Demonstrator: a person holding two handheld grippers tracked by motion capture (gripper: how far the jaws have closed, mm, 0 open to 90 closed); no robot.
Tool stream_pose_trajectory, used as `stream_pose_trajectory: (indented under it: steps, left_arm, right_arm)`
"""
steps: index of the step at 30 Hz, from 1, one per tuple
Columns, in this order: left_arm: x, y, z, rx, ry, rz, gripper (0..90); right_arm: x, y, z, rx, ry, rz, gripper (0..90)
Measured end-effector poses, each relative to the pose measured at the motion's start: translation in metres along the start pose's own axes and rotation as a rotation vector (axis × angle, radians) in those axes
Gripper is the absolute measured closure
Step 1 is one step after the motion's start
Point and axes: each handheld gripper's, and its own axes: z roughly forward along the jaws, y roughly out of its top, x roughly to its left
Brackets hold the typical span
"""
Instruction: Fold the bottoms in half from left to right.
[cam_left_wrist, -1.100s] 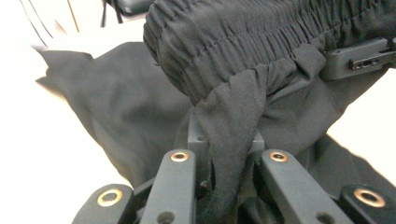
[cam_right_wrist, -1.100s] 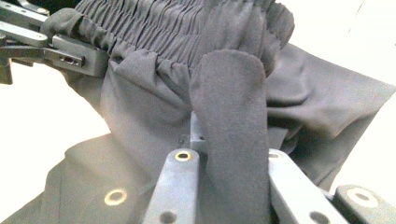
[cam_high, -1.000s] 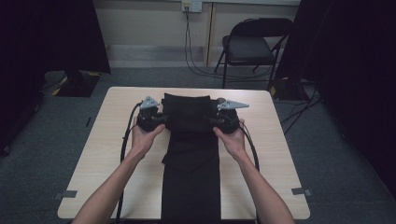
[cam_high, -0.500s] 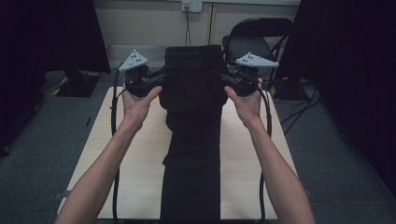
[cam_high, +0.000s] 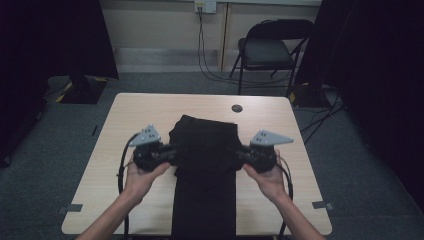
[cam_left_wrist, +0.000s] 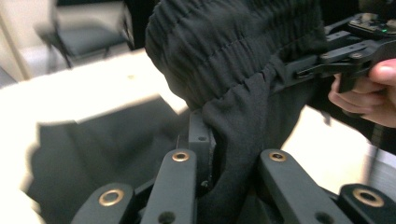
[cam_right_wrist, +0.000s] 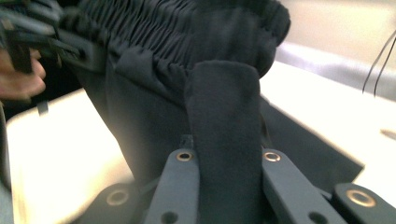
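Black trousers (cam_high: 204, 165) lie lengthwise down the middle of a pale wooden table (cam_high: 125, 120), their lower part running off its near edge. Grey carpet surrounds the table, with a black folding chair (cam_high: 272, 50) and a wall socket (cam_high: 205, 6) with hanging cables beyond.

Half a second ago both grippers held the waistband lifted high over the far edge; now they are low and nearer the person, and the upper part is folded back over the rest.

Left gripper (cam_high: 167, 154) and right gripper (cam_high: 242, 155) each pinch a side of the elastic waistband. In both gripper views the bunched black cloth sits clamped between the jaws, the waistband stretching across between them.
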Motion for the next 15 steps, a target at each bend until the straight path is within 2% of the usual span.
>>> stream_pose_trajectory:
  steps: [1, 2, 3, 4, 5, 6, 7, 8, 9, 10, 11, 13, 14, 15]
  left_arm:
    - [0.0, 0.0, 0.0, 0.0, 0.0, 0.0, 81.5]
    - [-0.004, -0.018, 0.008, 0.064, 0.007, 0.032, 81.4]
    - [-0.004, -0.018, 0.008, 0.064, 0.007, 0.032, 81.3]
    - [-0.005, -0.029, 0.014, 0.109, 0.001, 0.032, 81.3]
    - [-0.003, -0.038, 0.018, 0.131, -0.011, 0.028, 81.2]
    - [-0.001, -0.053, 0.024, 0.166, -0.025, -0.018, 81.2]
    - [0.0, -0.061, 0.027, 0.195, -0.038, -0.031, 81.2]
    - [-0.002, -0.068, 0.032, 0.236, -0.034, -0.021, 80.9]
    - [-0.002, -0.068, 0.032, 0.236, -0.034, -0.021, 80.7]
    - [-0.003, -0.079, 0.042, 0.294, -0.021, 0.005, 80.0]
    - [-0.002, -0.081, 0.044, 0.304, -0.002, 0.022, 79.2]
    - [0.001, -0.084, 0.049, 0.316, 0.003, 0.018, 78.9]
    - [0.006, -0.087, 0.056, 0.335, 0.034, 0.015, 78.9]
    - [0.009, -0.088, 0.061, 0.341, 0.04, 0.012, 79.0]
  right_arm:
    - [0.0, 0.0, 0.0, 0.0, 0.0, 0.0, 83.9]
    - [0.007, -0.029, 0.003, 0.067, 0.012, 0.014, 83.9]
    - [0.007, -0.029, 0.003, 0.067, 0.012, 0.014, 83.9]
    - [0.008, -0.039, 0.004, 0.077, 0.02, 0.03, 83.8]
    - [0.009, -0.063, 0.009, 0.13, 0.032, 0.043, 83.6]
    - [0.008, -0.072, 0.011, 0.148, 0.045, 0.07, 83.6]
    - [0.009, -0.078, 0.014, 0.169, 0.052, 0.084, 83.6]
    - [0.011, -0.085, 0.019, 0.21, 0.048, 0.061, 83.5]
    - [0.011, -0.085, 0.019, 0.21, 0.048, 0.061, 83.5]
    - [0.012, -0.097, 0.029, 0.273, 0.039, 0.025, 83.4]
    - [0.011, -0.099, 0.032, 0.28, 0.039, 0.021, 83.3]
    - [0.011, -0.101, 0.035, 0.282, 0.031, 0.013, 83.2]
    - [0.008, -0.104, 0.042, 0.307, 0.01, -0.004, 83.0]
    - [0.006, -0.106, 0.045, 0.312, 0.002, -0.011, 83.0]
